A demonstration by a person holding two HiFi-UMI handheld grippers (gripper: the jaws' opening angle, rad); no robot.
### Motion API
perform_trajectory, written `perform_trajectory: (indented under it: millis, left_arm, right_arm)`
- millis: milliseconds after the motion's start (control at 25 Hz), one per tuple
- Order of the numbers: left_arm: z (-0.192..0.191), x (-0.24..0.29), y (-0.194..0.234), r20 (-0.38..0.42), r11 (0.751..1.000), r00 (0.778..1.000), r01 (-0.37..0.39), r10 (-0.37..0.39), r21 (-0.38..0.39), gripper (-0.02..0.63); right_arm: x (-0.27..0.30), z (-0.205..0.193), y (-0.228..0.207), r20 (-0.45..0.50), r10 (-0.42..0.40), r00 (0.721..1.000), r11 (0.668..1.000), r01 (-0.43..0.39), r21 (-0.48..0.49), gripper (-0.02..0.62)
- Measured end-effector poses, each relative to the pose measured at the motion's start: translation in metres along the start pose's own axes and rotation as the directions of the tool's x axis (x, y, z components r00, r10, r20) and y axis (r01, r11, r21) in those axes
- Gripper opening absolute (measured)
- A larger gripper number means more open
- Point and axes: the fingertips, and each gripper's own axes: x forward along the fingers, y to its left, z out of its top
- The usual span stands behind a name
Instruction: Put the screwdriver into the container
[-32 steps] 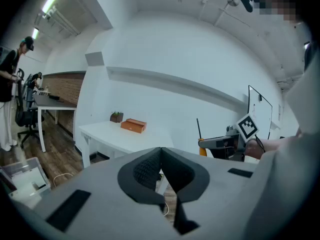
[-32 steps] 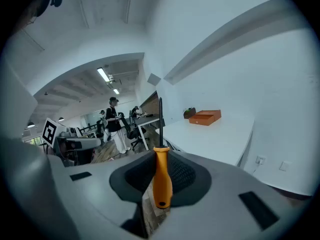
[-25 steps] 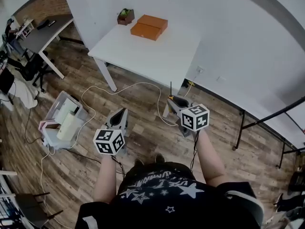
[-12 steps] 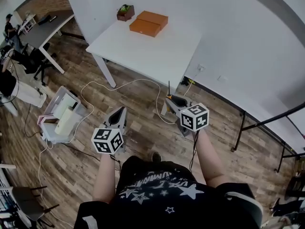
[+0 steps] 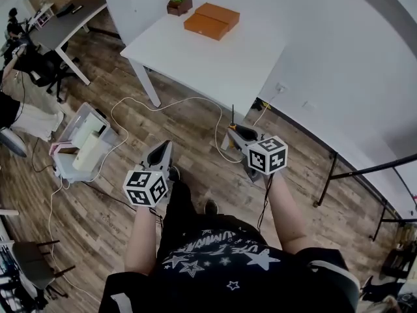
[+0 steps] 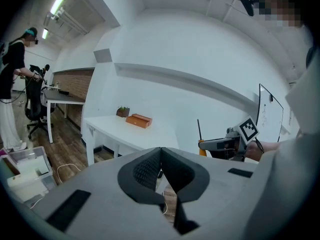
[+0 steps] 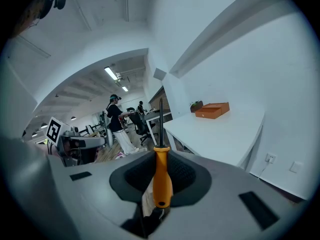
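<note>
Screwdriver [image 7: 161, 176] is in the right gripper [image 7: 160, 159], not in any container. The fingers [image 7: 185, 176] pinch its orange handle and the dark shaft sticks out ahead past the tips. In the head view the screwdriver [image 5: 232, 117] points from the right gripper [image 5: 238, 134] toward the white bench [image 5: 215, 64], well short of it and over the wood floor [image 5: 195, 126]. Left gripper [image 6: 160, 151] has its fingers [image 6: 145, 171] pressed together with nothing between them; in the head view it [image 5: 163, 152] is held beside the right one, apart from it, also over the floor. From the left gripper view the right gripper [image 6: 220, 145] and the screwdriver [image 6: 199, 131] show off to the side.

Orange box [image 5: 212, 20] lies at the far end of the bench, lid looks shut, with a small potted plant [image 5: 178, 3] just beside it. White cable [image 5: 156, 124] loops on the floor in front of the bench. Clear plastic bin [image 5: 81, 152] with stuff in it sits on the floor to the left. Another person [image 7: 117, 121] stands in the background by a dark desk [image 5: 62, 28].
</note>
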Motion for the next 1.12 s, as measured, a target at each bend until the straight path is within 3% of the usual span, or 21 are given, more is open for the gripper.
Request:
perform_trajectory:
  millis: [440,1120]
  left_arm:
    - [0.024,0.050,0.077,-0.005,0.999,0.999,0.049,-0.049,-0.016,0.020]
    - [0.130,0.170,0.249,-0.014,0.982,0.982,0.187,-0.186,0.014,0.020]
  right_arm:
    - [0.068,0.025,-0.022,-0.018,-0.073,0.997,0.997,0.074,0.028,0.087]
    - [0.248,0.131,-0.066,0.012,-0.233,0.972,0.970,0.231,0.075,0.087]
